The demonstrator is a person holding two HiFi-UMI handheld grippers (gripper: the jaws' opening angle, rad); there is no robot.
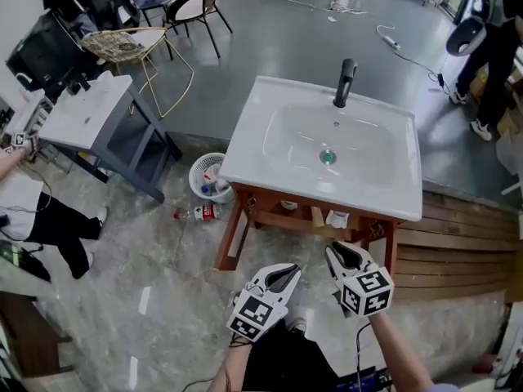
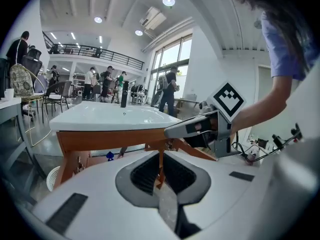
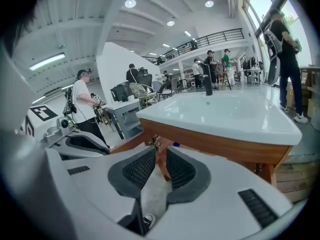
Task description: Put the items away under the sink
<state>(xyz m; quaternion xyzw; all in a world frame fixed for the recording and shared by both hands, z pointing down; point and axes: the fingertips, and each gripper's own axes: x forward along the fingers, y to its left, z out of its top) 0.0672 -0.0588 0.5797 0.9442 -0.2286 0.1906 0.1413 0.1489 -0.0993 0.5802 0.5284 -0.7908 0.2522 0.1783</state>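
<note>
1. The sink (image 1: 245,141) was white and sat on a wooden stand (image 1: 231,237), with a black faucet (image 1: 346,82) at its far rim.
2. I held both grippers low in front of the stand, side by side and close together, both pointed at it.
3. The left gripper (image 1: 292,269) had its jaws only a narrow slit apart. In the left gripper view (image 2: 160,159) I saw a wooden leg of the stand through the gap and nothing between the pads.
4. The right gripper (image 1: 331,250) had its jaws slightly apart too, a little wider. In the right gripper view (image 3: 159,156) nothing was between them either, only the stand and the floor beyond.
5. A bottle (image 1: 196,213) with a red label lay on its side on the floor, just left of the stand's left leg and well clear of both grippers.
6. A white basket (image 1: 194,178) stood behind that bottle, partly tucked under the sink's left edge. There were things in it, but I could not tell what they were.
7. The shelf (image 1: 282,219) under the sink held a few small things, one of them white (image 1: 337,218). I could not make out what they were.
8. A grey table (image 1: 86,111) stood well off to the left.
</note>
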